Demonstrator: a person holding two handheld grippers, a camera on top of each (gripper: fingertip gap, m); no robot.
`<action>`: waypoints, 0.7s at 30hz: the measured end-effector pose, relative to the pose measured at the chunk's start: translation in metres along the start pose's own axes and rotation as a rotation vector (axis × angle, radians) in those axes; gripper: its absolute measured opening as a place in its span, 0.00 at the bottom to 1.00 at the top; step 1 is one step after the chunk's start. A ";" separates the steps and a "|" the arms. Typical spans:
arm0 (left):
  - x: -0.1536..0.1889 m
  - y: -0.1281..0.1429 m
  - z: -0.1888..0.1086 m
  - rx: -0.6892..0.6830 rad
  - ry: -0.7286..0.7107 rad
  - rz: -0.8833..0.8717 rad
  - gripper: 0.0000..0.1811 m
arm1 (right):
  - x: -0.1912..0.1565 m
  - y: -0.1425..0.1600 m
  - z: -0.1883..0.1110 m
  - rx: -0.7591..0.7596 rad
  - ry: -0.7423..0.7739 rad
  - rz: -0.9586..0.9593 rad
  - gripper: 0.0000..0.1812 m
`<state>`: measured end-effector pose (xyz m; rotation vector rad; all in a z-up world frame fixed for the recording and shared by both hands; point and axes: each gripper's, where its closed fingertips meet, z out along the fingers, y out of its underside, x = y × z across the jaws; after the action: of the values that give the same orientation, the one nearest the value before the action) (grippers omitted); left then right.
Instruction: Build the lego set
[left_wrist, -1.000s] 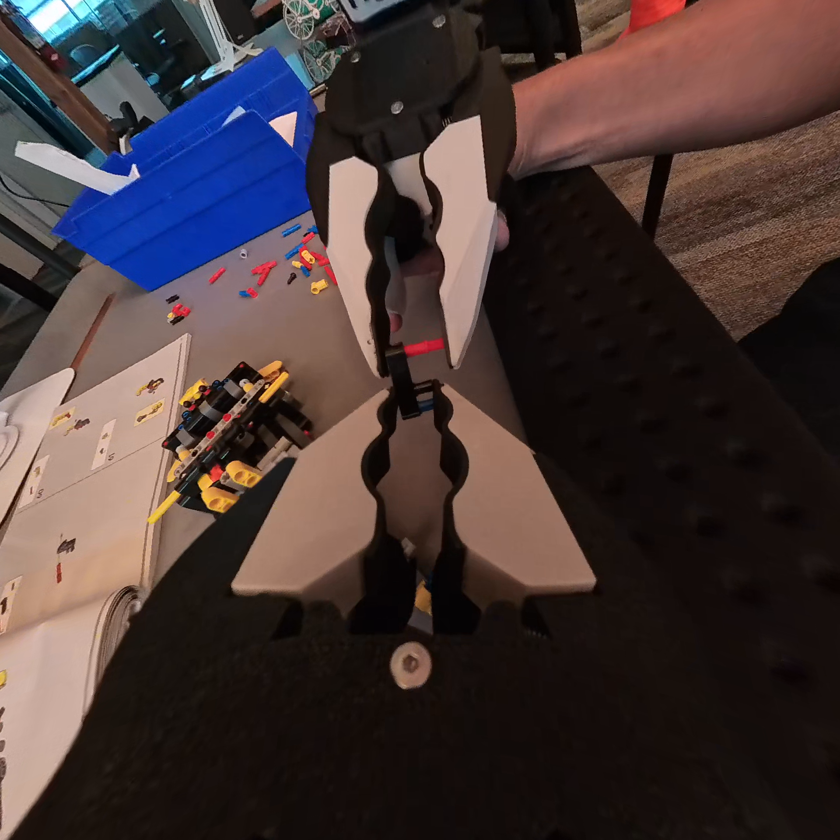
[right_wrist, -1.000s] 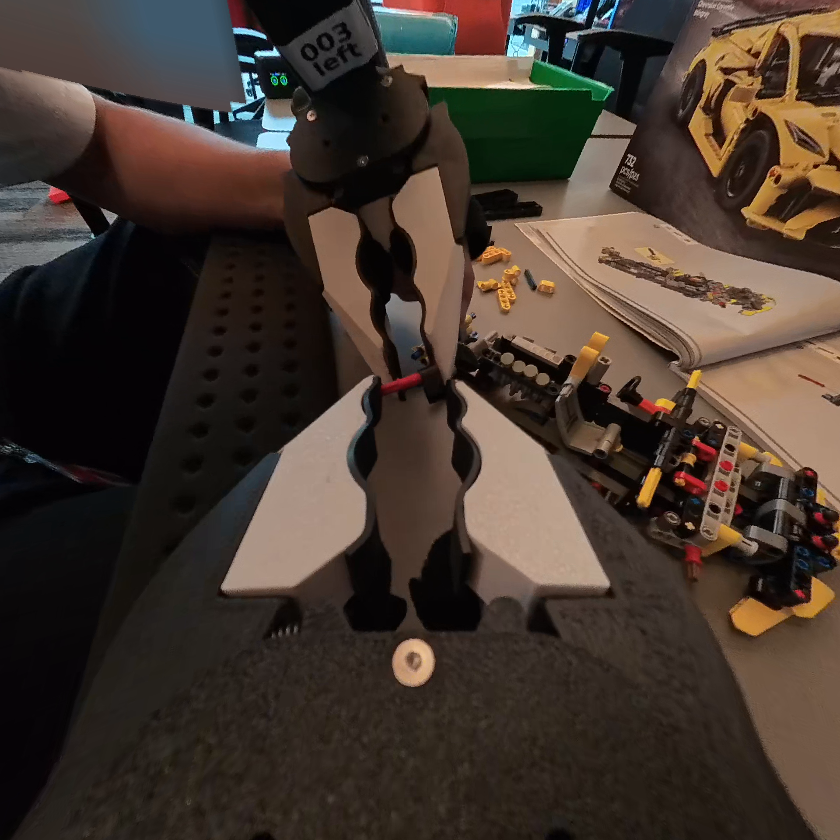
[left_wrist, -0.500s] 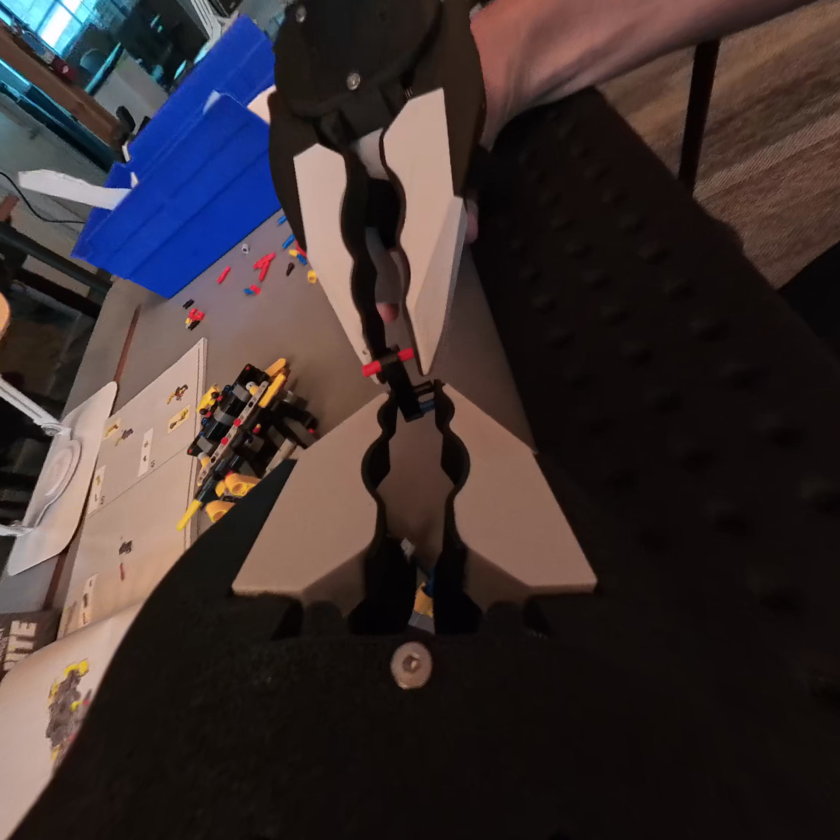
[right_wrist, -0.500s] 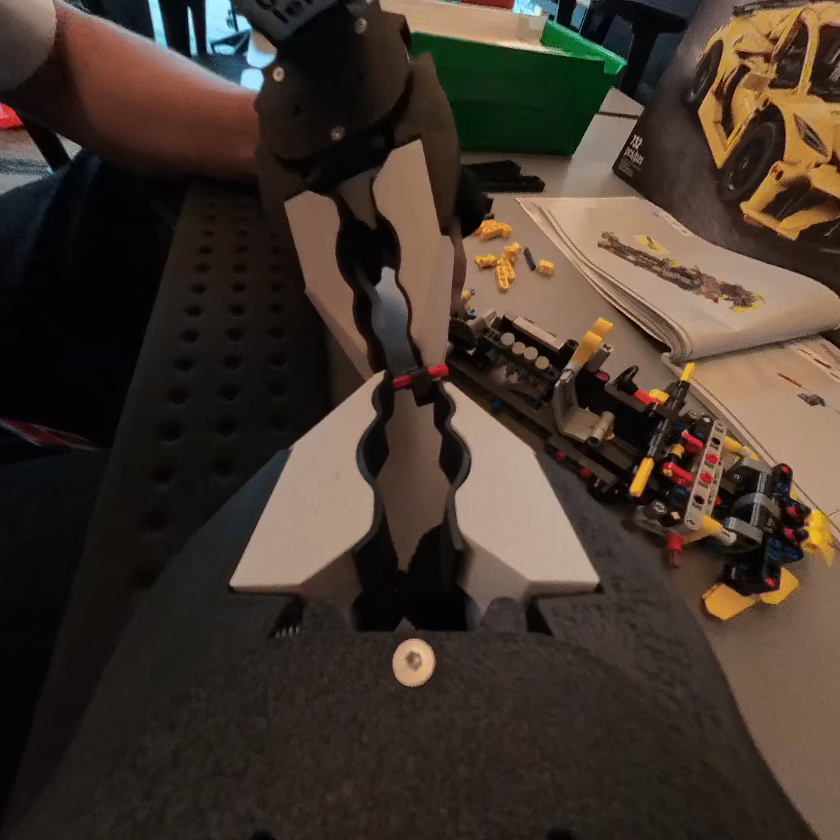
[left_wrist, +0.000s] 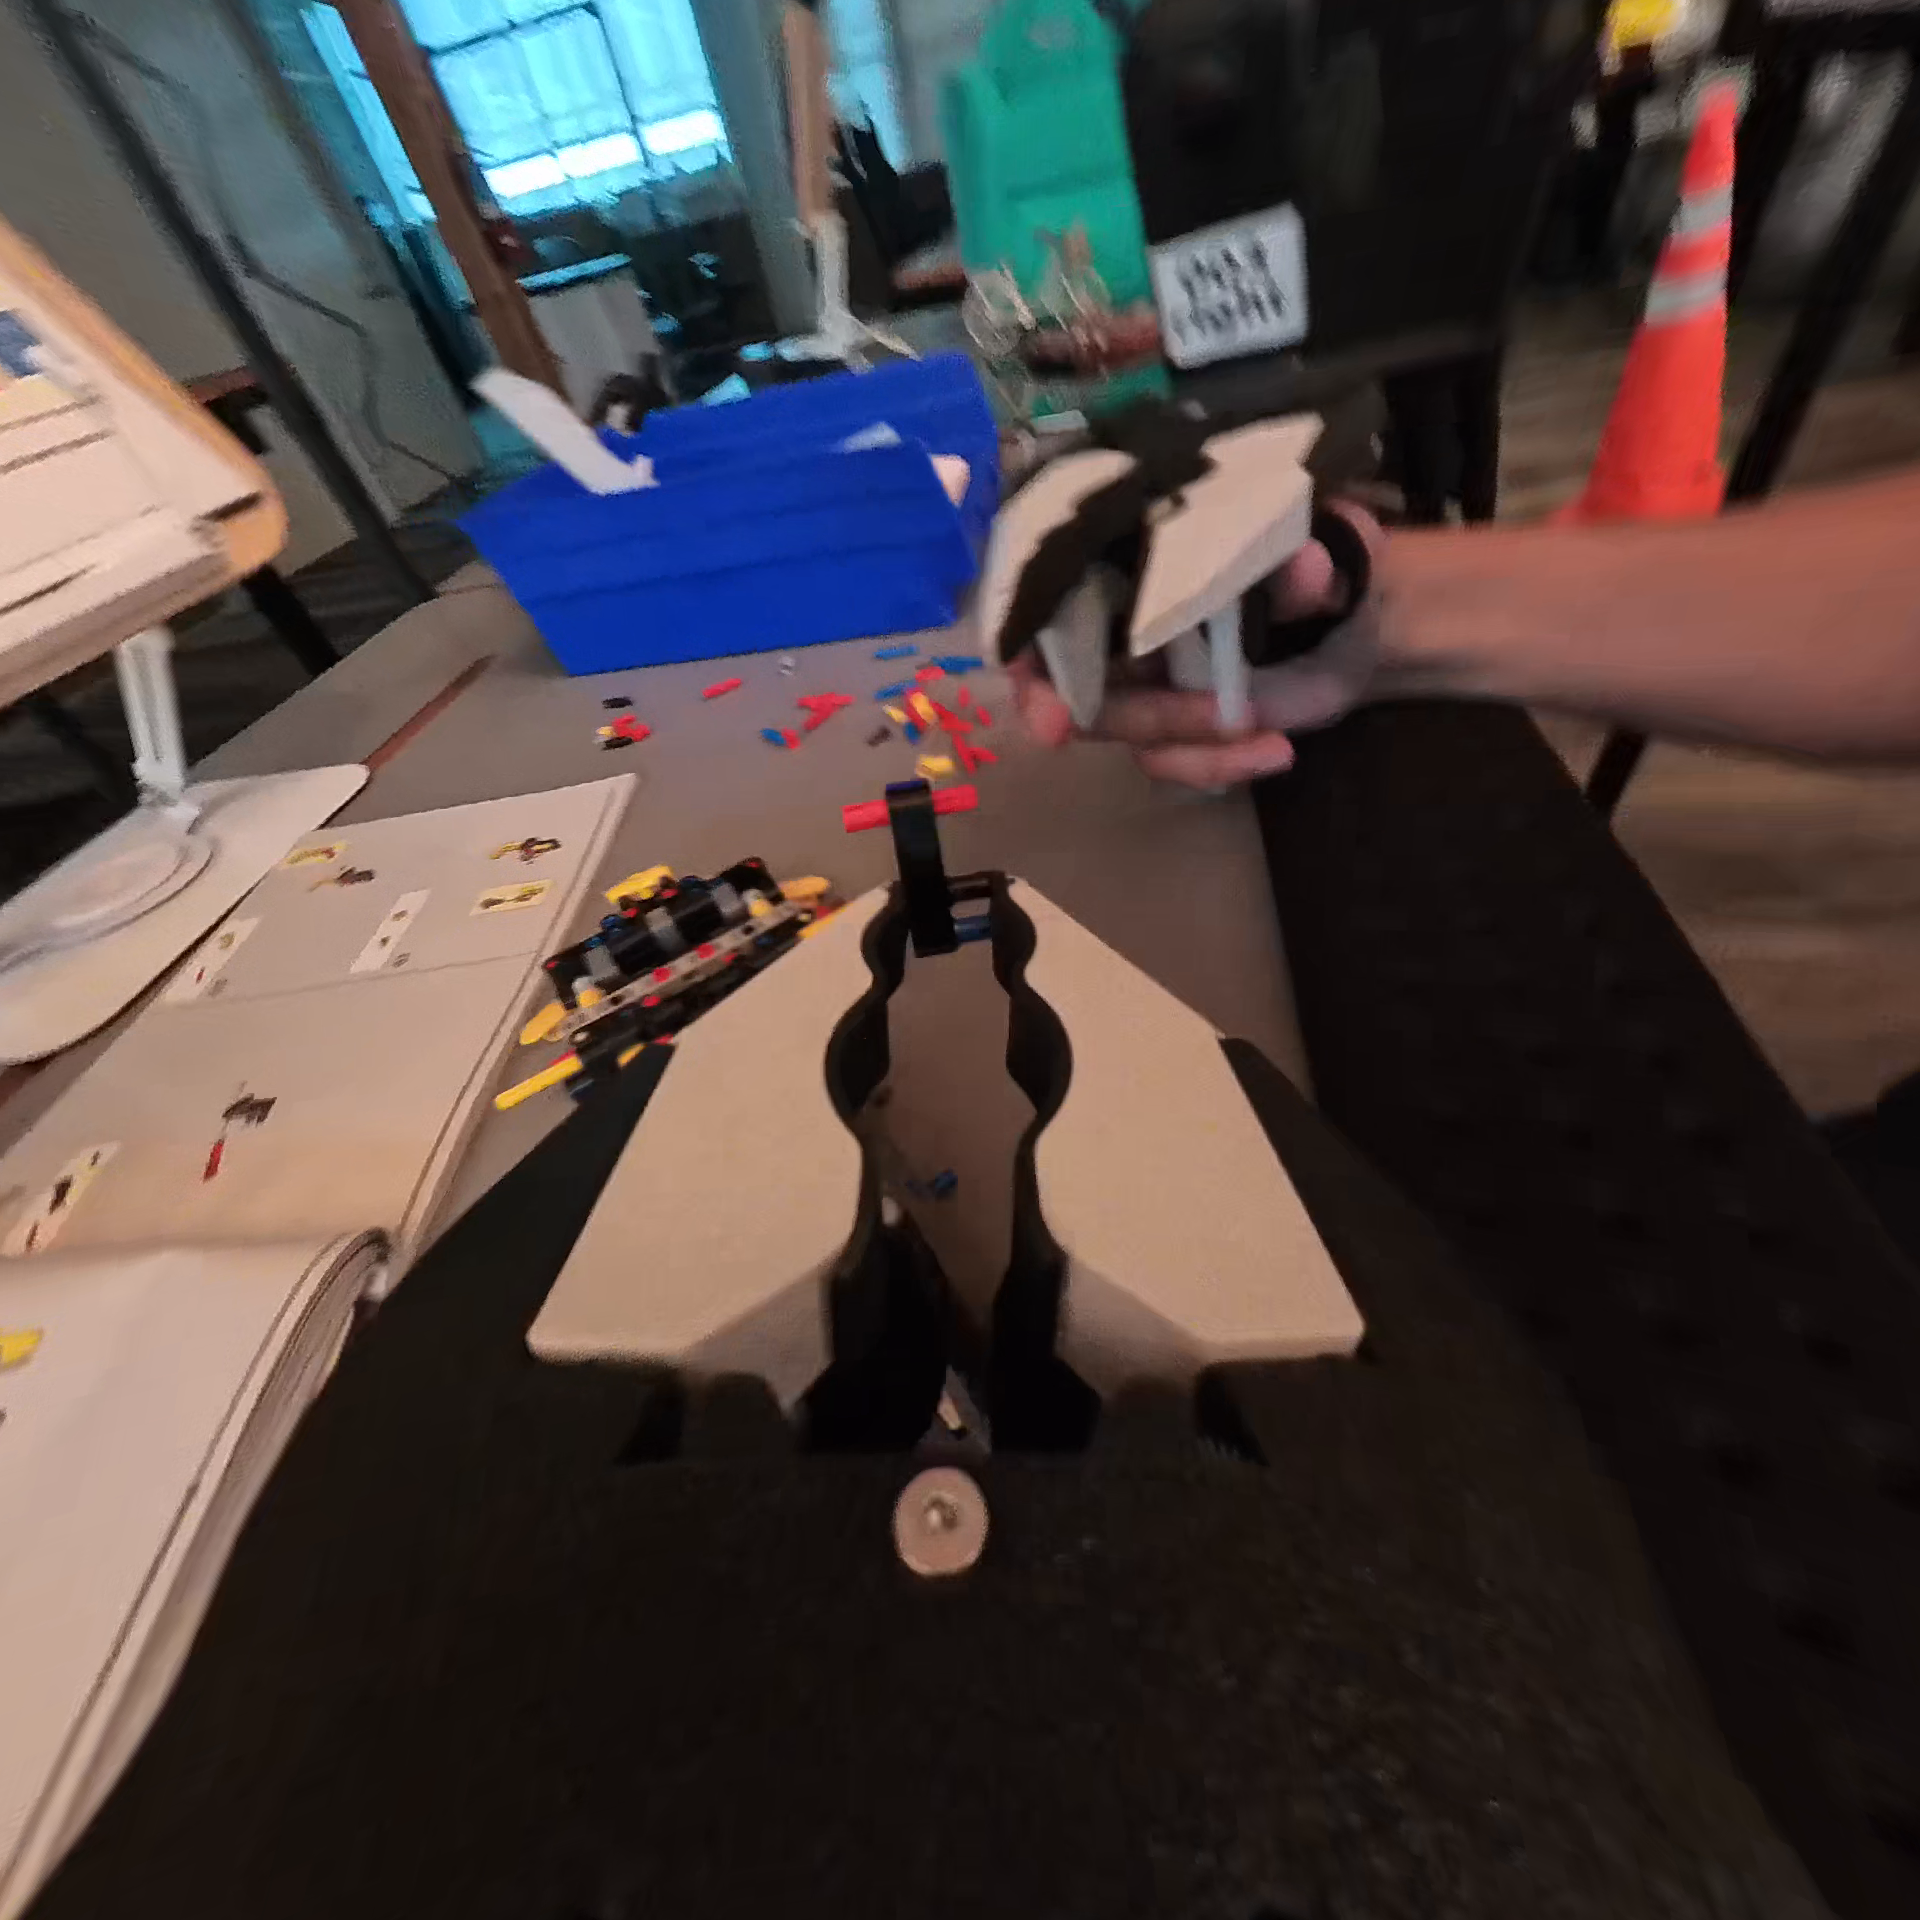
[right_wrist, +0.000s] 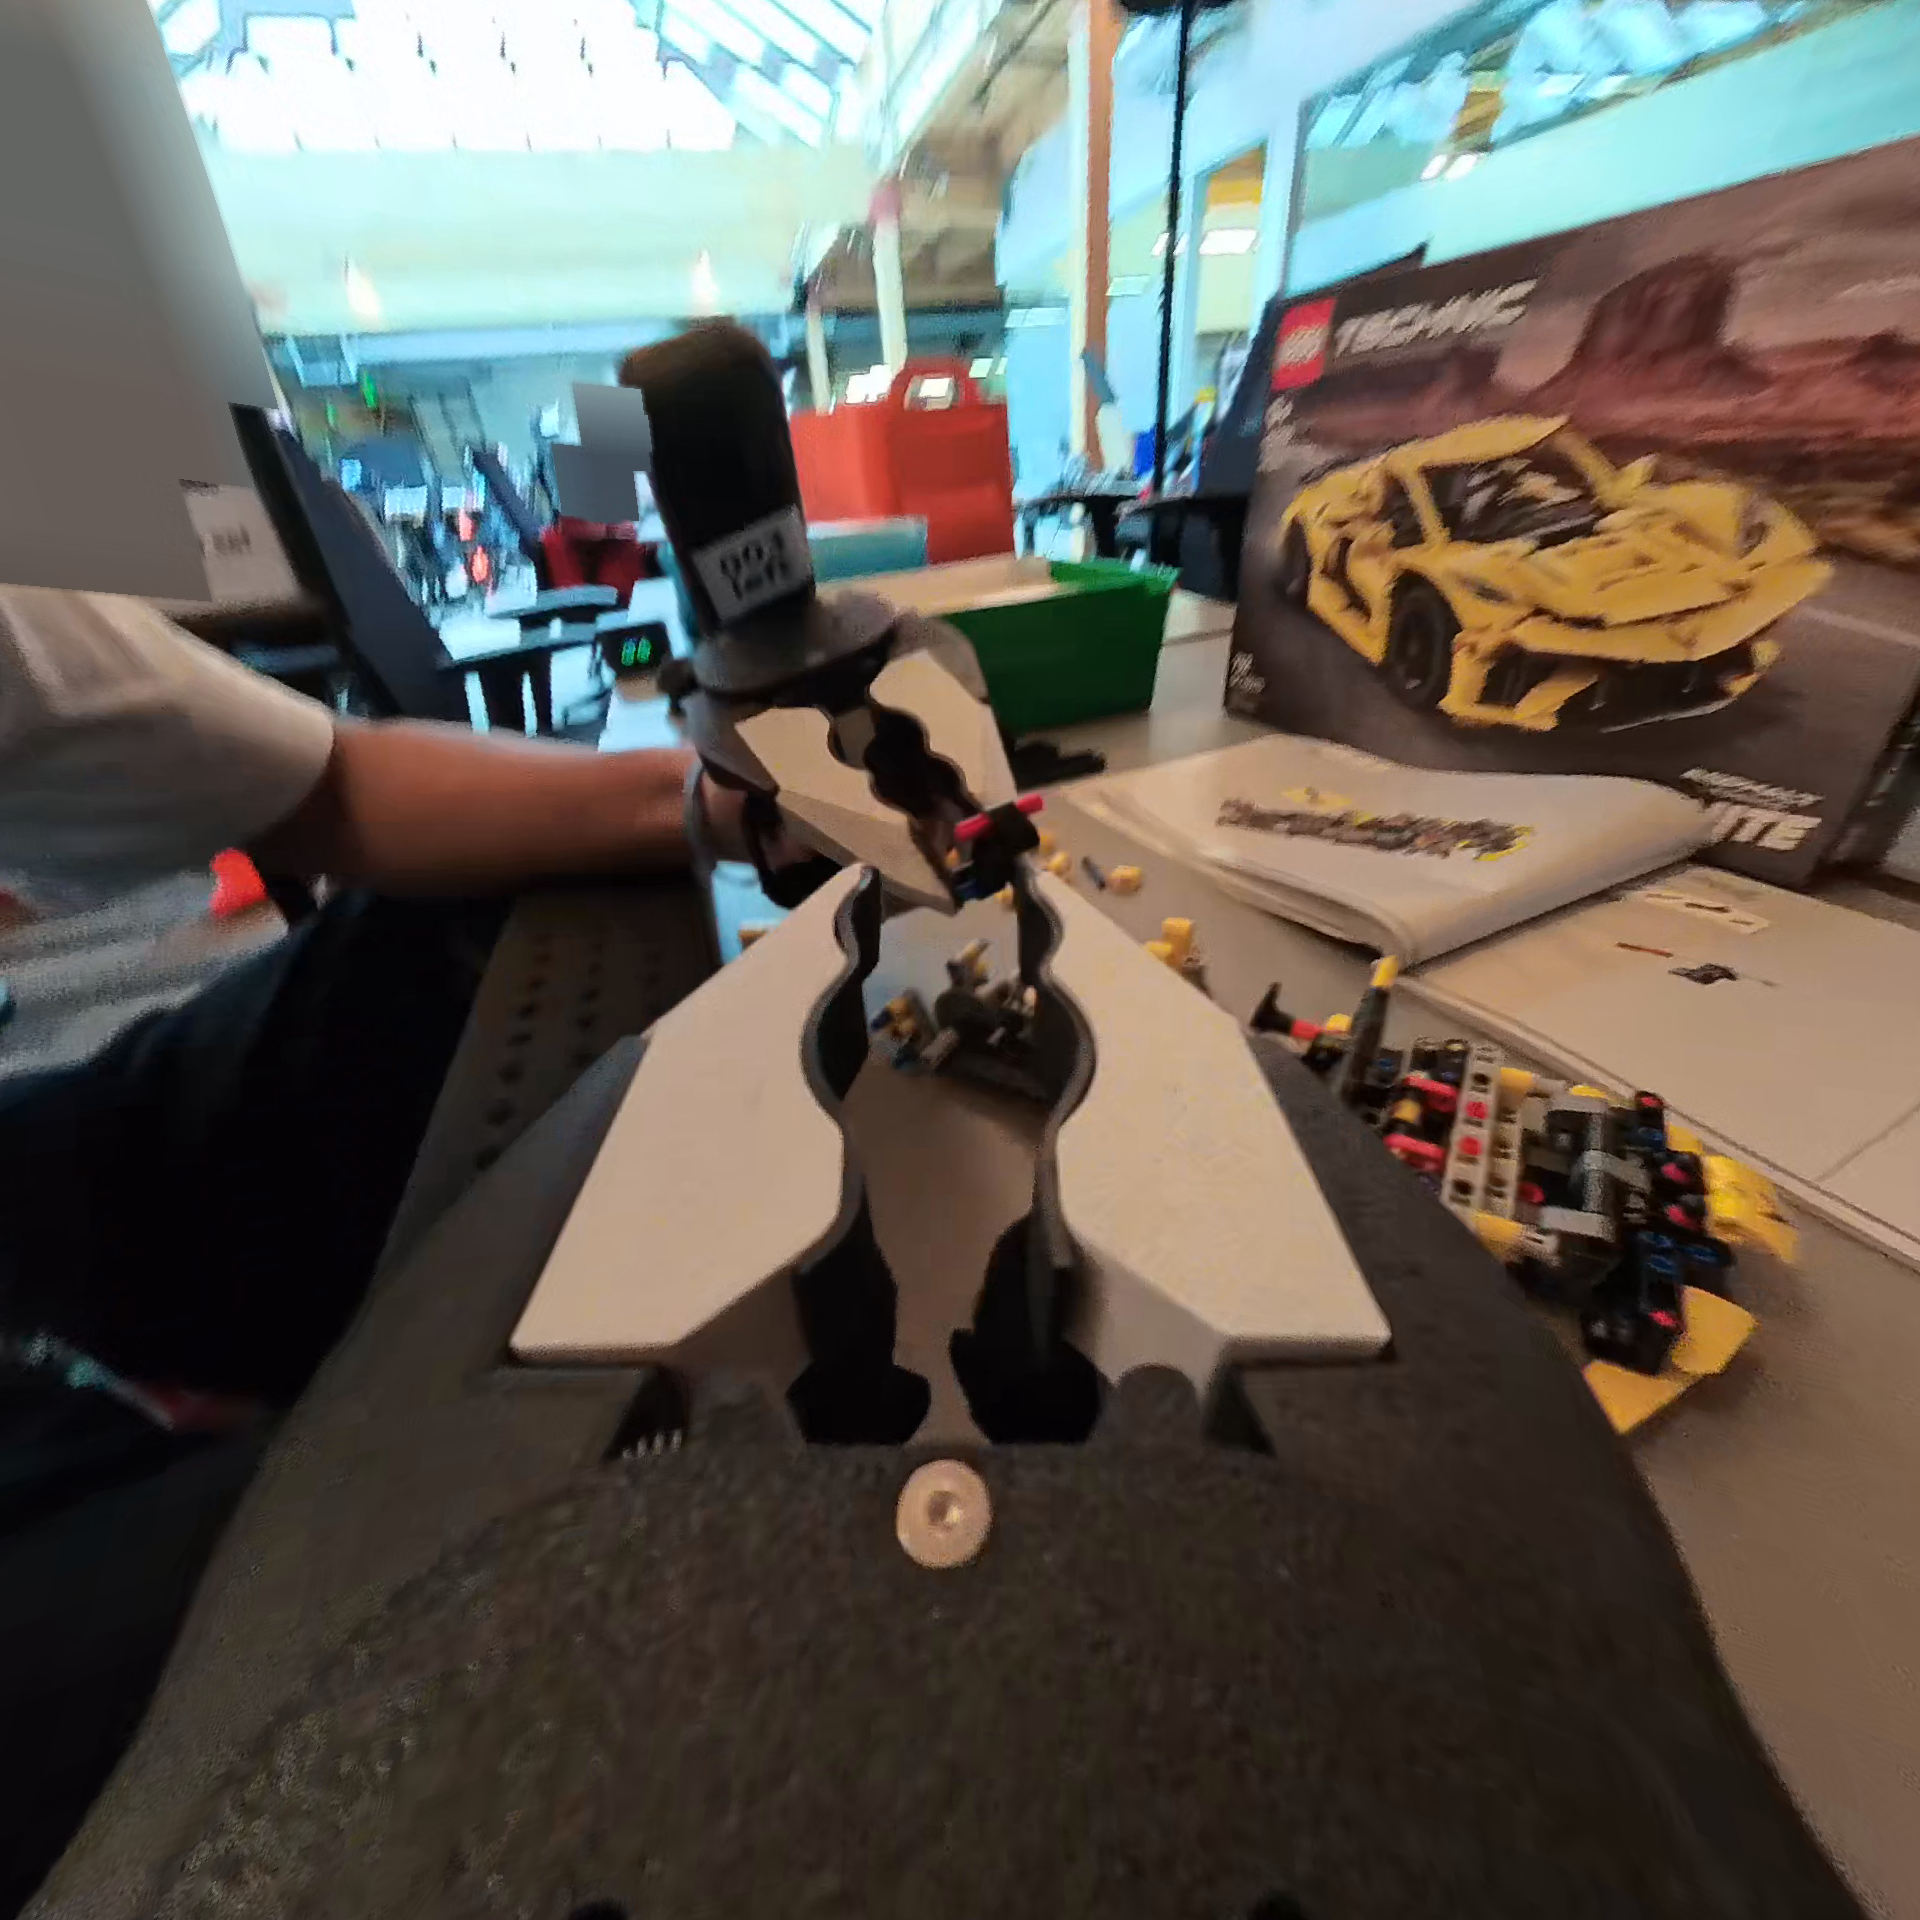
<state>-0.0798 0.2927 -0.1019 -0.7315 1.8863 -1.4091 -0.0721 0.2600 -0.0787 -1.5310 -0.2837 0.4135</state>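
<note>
Left wrist view shows the bench (left_wrist: 1132, 831) carrying the half-built car (left_wrist: 686, 935) beside an open booklet (left_wrist: 343, 997), and above it the left claw (left_wrist: 940, 914) clamped on a small black piece (left_wrist: 923, 883) with a red pin (left_wrist: 909, 808) through its top. The right claw (right_wrist: 945, 894) stands apart and holds nothing. The pin looks seated, so the next move is probably carrying this piece down to the car and lining it up.
</note>
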 end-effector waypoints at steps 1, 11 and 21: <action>-0.010 -0.004 -0.004 0.040 -0.025 -0.061 0.09 | 0.005 -0.006 -0.004 0.041 0.019 0.021 0.13; -0.105 -0.010 -0.059 0.249 -0.334 -0.323 0.09 | 0.038 0.002 -0.010 0.011 0.187 0.049 0.07; -0.107 -0.003 -0.058 0.203 -0.303 -0.286 0.09 | 0.055 -0.006 -0.020 0.065 0.270 0.073 0.04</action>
<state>-0.0581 0.4081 -0.0687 -1.0771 1.4250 -1.5356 -0.0136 0.2653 -0.0772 -1.5162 -0.0040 0.2658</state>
